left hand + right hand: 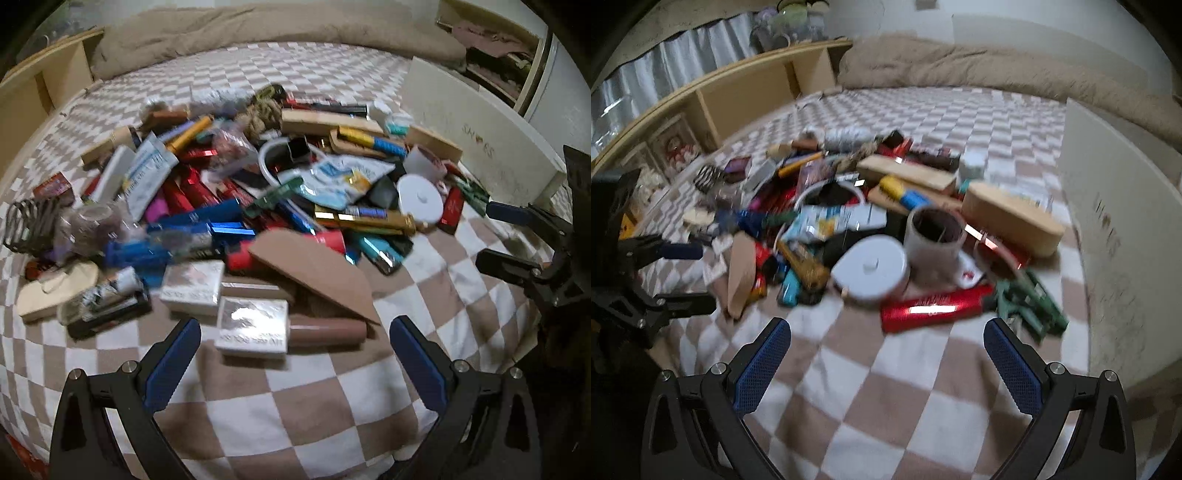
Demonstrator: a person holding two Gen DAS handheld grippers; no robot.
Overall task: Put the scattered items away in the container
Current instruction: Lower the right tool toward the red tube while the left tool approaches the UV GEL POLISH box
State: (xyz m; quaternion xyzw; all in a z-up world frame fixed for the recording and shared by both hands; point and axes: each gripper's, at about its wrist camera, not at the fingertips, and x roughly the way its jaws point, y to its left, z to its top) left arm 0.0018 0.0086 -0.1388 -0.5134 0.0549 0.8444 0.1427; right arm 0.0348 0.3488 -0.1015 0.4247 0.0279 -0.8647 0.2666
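Observation:
A heap of scattered small items (258, 192) lies on the checkered bed: tubes, boxes and packets. The white shoe box (480, 136) stands to the right of the heap, also seen as the white shoe box (1115, 221). My left gripper (295, 363) is open and empty, just short of a silver box (253, 325) and a brown tube (325, 330). My right gripper (886, 365) is open and empty, in front of a red tube (934, 306), a white round lid (871, 266) and a cup (934, 232). Each view shows the other gripper at its edge: right gripper (495, 238), left gripper (694, 277).
A beige duvet (258, 29) is bunched along the far side of the bed. A wooden shelf unit (738, 88) runs along the left. A folded brown card (314, 273) and a green item (1030, 299) lie at the heap's near edge. Bare checkered blanket (886, 406) lies below both grippers.

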